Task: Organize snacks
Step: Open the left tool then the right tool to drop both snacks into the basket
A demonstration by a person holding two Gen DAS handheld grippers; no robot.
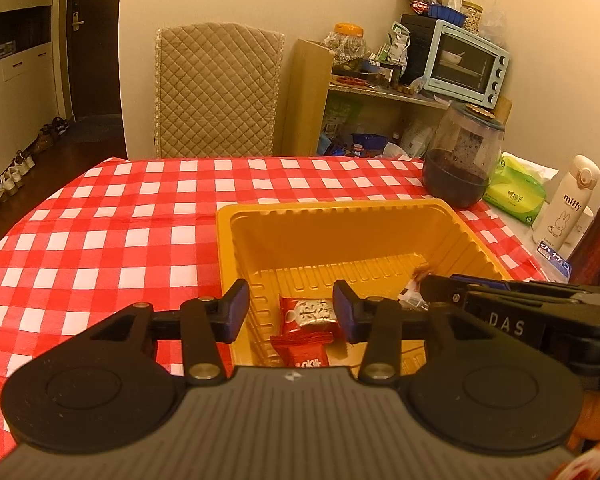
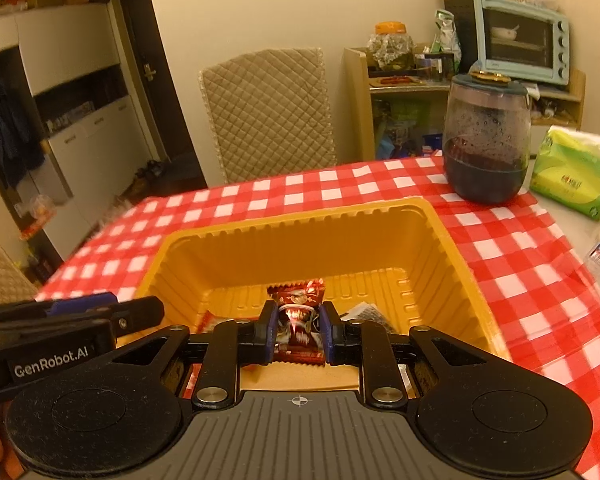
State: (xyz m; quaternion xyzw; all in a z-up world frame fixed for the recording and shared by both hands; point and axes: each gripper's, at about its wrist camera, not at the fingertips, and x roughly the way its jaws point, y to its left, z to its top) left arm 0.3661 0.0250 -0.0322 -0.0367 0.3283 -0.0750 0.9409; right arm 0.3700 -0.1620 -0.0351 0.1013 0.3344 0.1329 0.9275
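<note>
Several red snack packets [image 1: 306, 330] already lie in the yellow plastic tray [image 1: 340, 216] on the checked worktop [image 1: 100, 240], so the sorting looks well under way; no loose snacks show elsewhere on the cloth. The right gripper [image 2: 298, 330], angled down over the tray's near edge, is clamped on a dark red snack packet [image 2: 298, 320]. The left gripper [image 1: 290, 312] hovers alongside, jaws apart and empty.
</note>
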